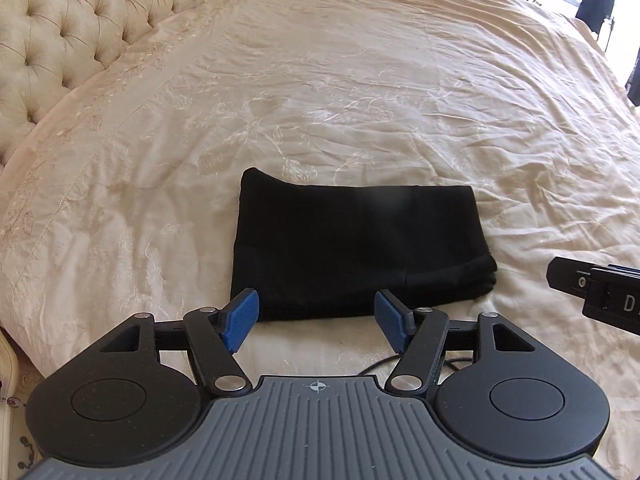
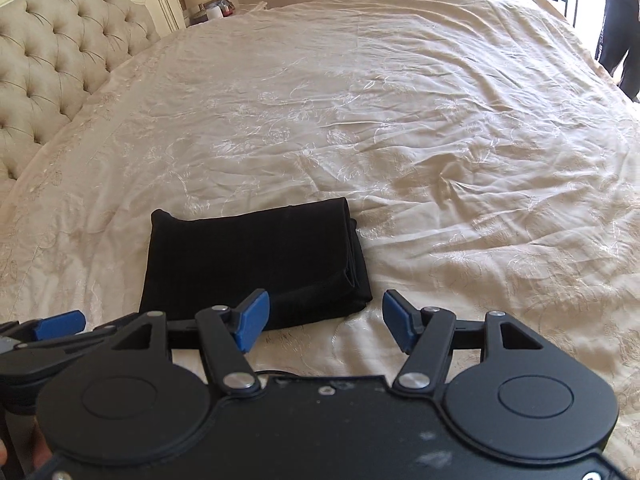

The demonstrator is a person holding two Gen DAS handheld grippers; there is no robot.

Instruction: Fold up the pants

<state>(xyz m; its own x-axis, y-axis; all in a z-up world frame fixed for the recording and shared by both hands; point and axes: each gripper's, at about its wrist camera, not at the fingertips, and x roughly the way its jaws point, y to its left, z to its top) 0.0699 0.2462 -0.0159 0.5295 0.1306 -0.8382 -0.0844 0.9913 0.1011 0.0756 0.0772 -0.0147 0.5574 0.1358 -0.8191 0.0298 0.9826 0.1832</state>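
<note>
The black pants (image 1: 356,248) lie folded into a compact rectangle on the cream bedspread (image 1: 360,92); in the right wrist view they (image 2: 256,260) sit left of centre, with stacked layers showing at their right edge. My left gripper (image 1: 316,320) is open and empty, hovering just short of the near edge of the pants. My right gripper (image 2: 324,326) is open and empty, near the front right corner of the pants. Neither touches the cloth. The right gripper's body (image 1: 600,292) shows at the right edge of the left wrist view, and the left gripper's blue fingers (image 2: 60,324) at the left edge of the right wrist view.
A tufted cream headboard (image 1: 80,28) stands at the left. A nightstand with a lamp and small items (image 2: 208,0) is beyond it. A person in dark clothes (image 2: 620,28) stands at the far right bedside. A thin black cable (image 1: 380,364) lies on the bedspread under my left gripper.
</note>
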